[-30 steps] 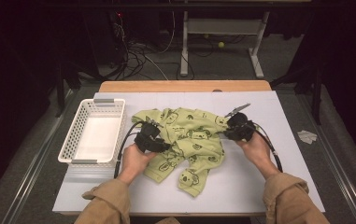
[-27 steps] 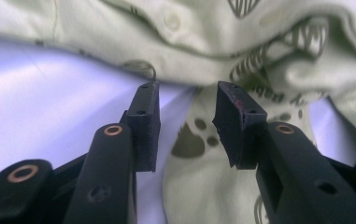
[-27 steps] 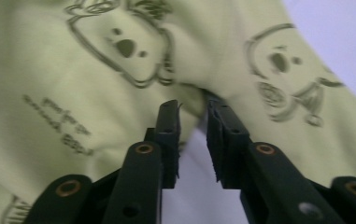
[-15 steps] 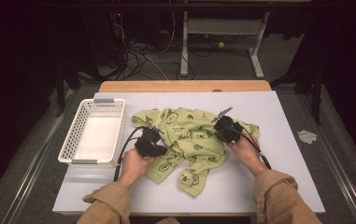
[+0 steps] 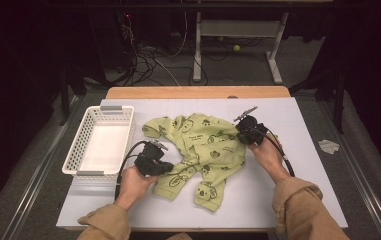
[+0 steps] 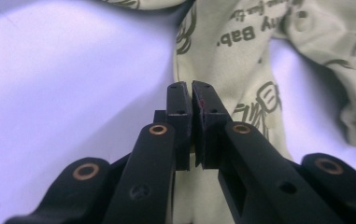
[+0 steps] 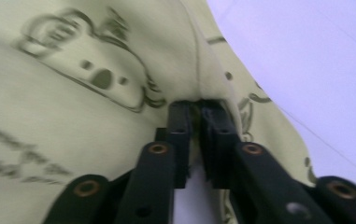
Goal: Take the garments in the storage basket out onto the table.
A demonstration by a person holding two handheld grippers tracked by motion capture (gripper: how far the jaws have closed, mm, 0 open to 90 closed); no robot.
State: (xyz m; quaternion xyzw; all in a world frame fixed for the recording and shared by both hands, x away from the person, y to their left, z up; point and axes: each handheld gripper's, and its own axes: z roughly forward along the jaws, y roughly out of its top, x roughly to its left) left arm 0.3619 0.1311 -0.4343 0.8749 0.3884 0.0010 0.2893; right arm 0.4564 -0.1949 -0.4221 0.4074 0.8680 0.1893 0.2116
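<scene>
A pale green baby garment printed with koalas lies crumpled on the white table. At its near left, my left gripper is shut. Its pads meet with a hairline gap on a strip of the cloth that runs on under them. At the garment's right edge is my right gripper. Its jaws have just been opening a little, but a raised fold of the cloth is still pinched between the tips of that gripper.
An empty white mesh basket stands at the table's left side, close to my left hand. A wooden strip borders the far edge. Bare white surface lies to the right of and in front of the garment.
My left gripper has shut and slid a little toward the near left. My right gripper moved inward over the garment's right edge, then drew slightly back, and the cloth there bunched up.
</scene>
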